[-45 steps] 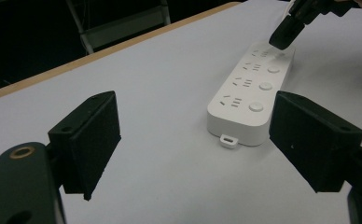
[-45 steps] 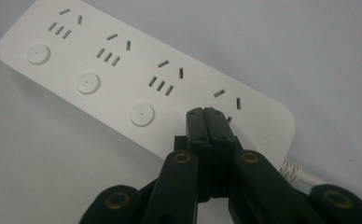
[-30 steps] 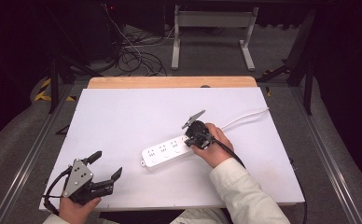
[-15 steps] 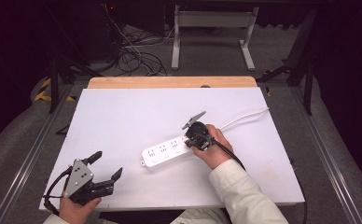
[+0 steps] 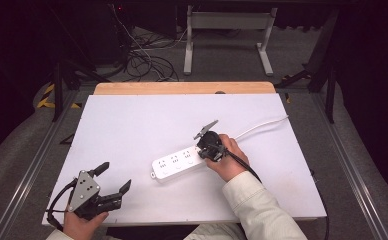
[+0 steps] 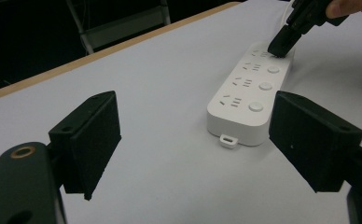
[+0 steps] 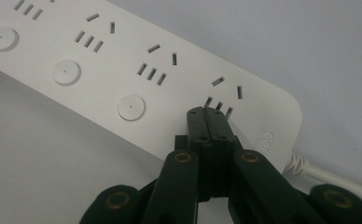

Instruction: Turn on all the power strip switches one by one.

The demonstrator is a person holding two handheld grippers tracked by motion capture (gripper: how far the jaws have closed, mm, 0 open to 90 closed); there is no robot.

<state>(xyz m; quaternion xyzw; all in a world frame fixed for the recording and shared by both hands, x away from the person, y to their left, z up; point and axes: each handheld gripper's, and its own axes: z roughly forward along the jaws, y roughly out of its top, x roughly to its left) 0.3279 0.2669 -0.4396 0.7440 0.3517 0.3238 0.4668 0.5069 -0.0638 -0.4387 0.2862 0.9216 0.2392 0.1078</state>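
Power strip lies mid-frame on the surface. Right gripper, fingers closed and empty, tips press its end by the cord, probably the switch. Left gripper waits open, lower left.

We note a white table with wooden far edge, grey carpet floor, tangled cables, a metal stand, dark surroundings.

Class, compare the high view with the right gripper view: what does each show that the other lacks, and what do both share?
High view alone: the open left gripper near the table edge, and the floor cables. Right gripper view alone: the slot shapes and round buttons up close. Both: the power strip and the shut right gripper on its cord end.
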